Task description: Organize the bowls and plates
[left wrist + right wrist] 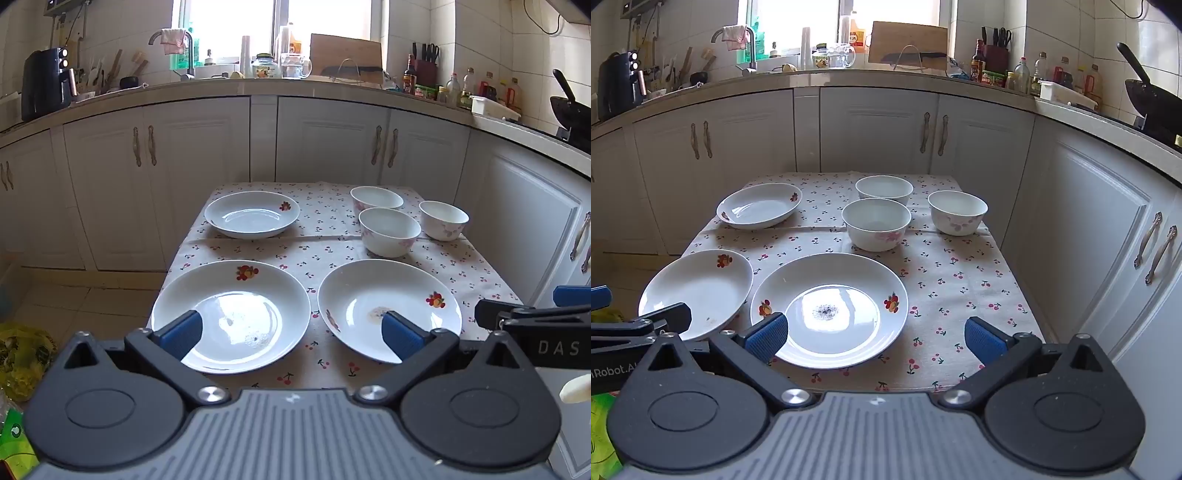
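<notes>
Both wrist views look forward and down from the bench's [325, 254] near edge, side by side, sharing its whole top.

Both tongs, left [291, 334] and right [875, 338], apparently gape empty.

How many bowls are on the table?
3, all on the far right part of the table: back bowl, front bowl just before it, right bowl standing apart. None are stacked; nothing seems hidden.
</notes>
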Demonstrator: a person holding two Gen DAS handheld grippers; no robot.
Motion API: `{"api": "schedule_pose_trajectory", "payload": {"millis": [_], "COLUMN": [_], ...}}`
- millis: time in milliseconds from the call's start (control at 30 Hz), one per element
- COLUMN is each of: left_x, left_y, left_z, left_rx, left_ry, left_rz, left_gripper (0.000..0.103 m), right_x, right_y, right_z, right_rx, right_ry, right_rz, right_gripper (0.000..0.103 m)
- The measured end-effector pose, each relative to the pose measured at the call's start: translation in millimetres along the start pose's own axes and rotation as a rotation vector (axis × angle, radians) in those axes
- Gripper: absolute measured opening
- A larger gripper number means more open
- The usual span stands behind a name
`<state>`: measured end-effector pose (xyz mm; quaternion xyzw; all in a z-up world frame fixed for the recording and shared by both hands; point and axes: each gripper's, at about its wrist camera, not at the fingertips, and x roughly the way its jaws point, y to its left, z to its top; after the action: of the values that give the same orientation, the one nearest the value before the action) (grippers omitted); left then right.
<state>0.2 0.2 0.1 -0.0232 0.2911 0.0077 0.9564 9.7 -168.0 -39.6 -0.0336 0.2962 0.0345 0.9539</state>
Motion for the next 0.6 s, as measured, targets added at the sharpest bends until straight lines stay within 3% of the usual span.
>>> {"api": "schedule_pose_trajectory", "payload": {"millis": [600], "left_x": [-5.3], "left_y": [0.5], "left_z": [-0.5], "left_rx": [0.009], "left_ry": [-0.022], "left_rz": [-0.013], "left_gripper": [0.102], "right_x": [-1.5], "right_y": [-0.8], "right_z": [0.4], "right_rx": [-0.009], "right_ry": [-0.007], "right_rz": [-0.013], "right_gripper": [0.103]}}
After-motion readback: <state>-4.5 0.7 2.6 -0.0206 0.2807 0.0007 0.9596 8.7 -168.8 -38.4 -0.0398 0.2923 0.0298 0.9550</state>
